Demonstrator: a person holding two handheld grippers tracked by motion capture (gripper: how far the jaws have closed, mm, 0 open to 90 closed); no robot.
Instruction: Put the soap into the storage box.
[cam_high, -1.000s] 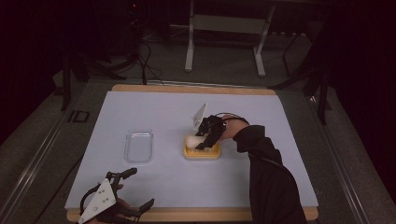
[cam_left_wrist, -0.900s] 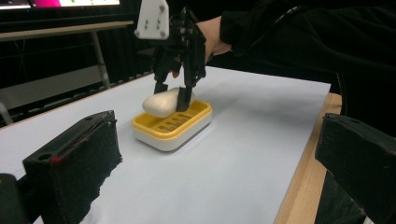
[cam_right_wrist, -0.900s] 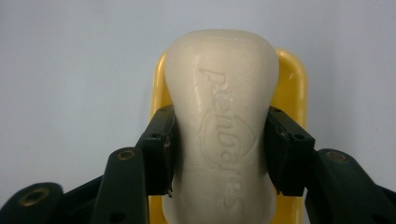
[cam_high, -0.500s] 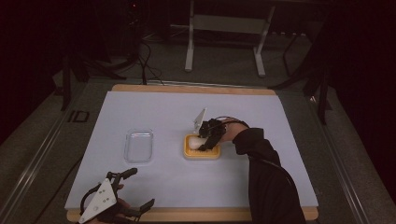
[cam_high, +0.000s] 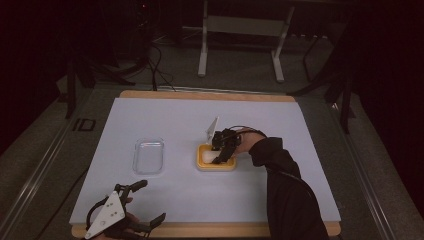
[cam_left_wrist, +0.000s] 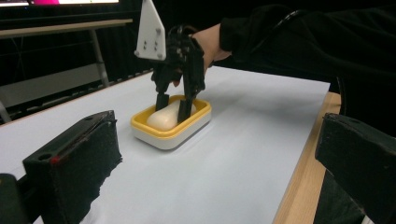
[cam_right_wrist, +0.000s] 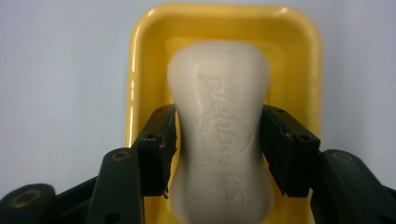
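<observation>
The bar of soap (cam_right_wrist: 219, 135) is lying in the yellow soap dish (cam_right_wrist: 140, 93), near the middle of the white table mat (cam_high: 165, 120), and it is being straddled at its narrow waist by the right gripper (cam_right_wrist: 218, 140). Its jaws have just been opening a little — a slight gap is showing beside the left jaw, so the bar is no longer being squeezed. The bar is judged to be stiff, fairly light and slippery, its rounded edges offering little purchase; the pinched-in waist is being judged the surest place to take hold, square across the short sides. The left gripper (cam_high: 131, 204) is being held idle at the near edge, its jaws spread wide on nothing — the clear lid (cam_high: 149, 155) is lying well apart from it.
</observation>
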